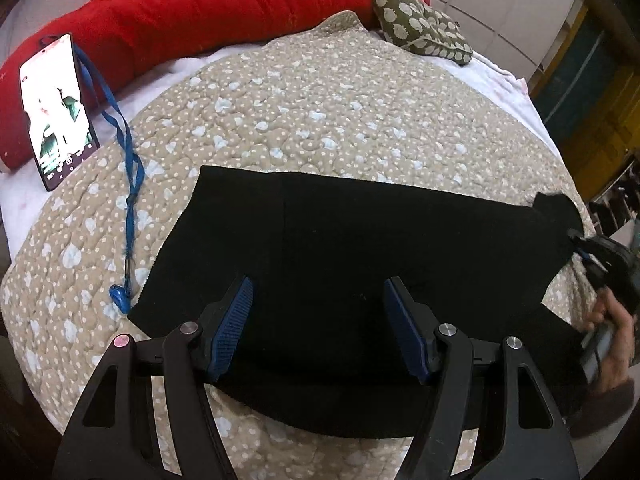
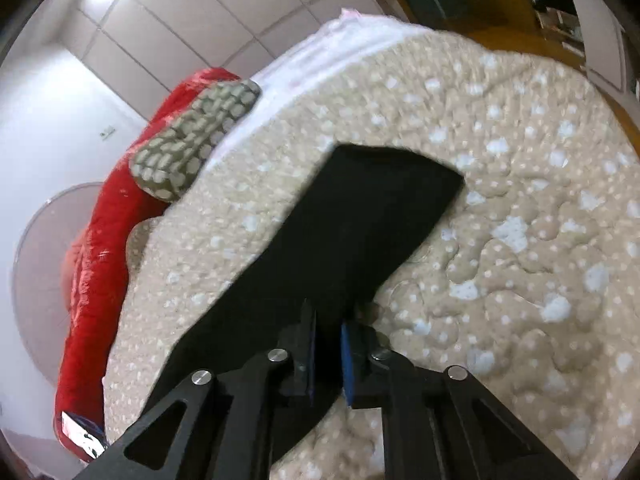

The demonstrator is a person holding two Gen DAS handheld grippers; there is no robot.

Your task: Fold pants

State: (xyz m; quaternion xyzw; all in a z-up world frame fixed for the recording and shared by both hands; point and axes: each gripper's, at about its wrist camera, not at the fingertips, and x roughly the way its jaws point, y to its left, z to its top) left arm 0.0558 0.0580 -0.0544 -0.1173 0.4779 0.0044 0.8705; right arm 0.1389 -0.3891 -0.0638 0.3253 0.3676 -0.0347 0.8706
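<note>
Black pants (image 1: pixel 360 248) lie spread flat on a beige quilted bedspread (image 1: pixel 320 100). My left gripper (image 1: pixel 318 292) is open, its blue-padded fingers (image 1: pixel 236 320) wide apart just above the near part of the pants, holding nothing. My right gripper (image 2: pixel 328 328) is shut on an edge of the pants (image 2: pixel 360 224), which stretch away from it across the bedspread (image 2: pixel 520 200). In the left wrist view the right gripper (image 1: pixel 580 240) shows at the far right, pinching a lifted end of the pants.
A lit phone (image 1: pixel 58 112) with a blue lanyard (image 1: pixel 128 184) lies at the left. A red blanket (image 1: pixel 200 12) and a green patterned cushion (image 1: pixel 424 28) lie at the far side. The bed edge is at the right.
</note>
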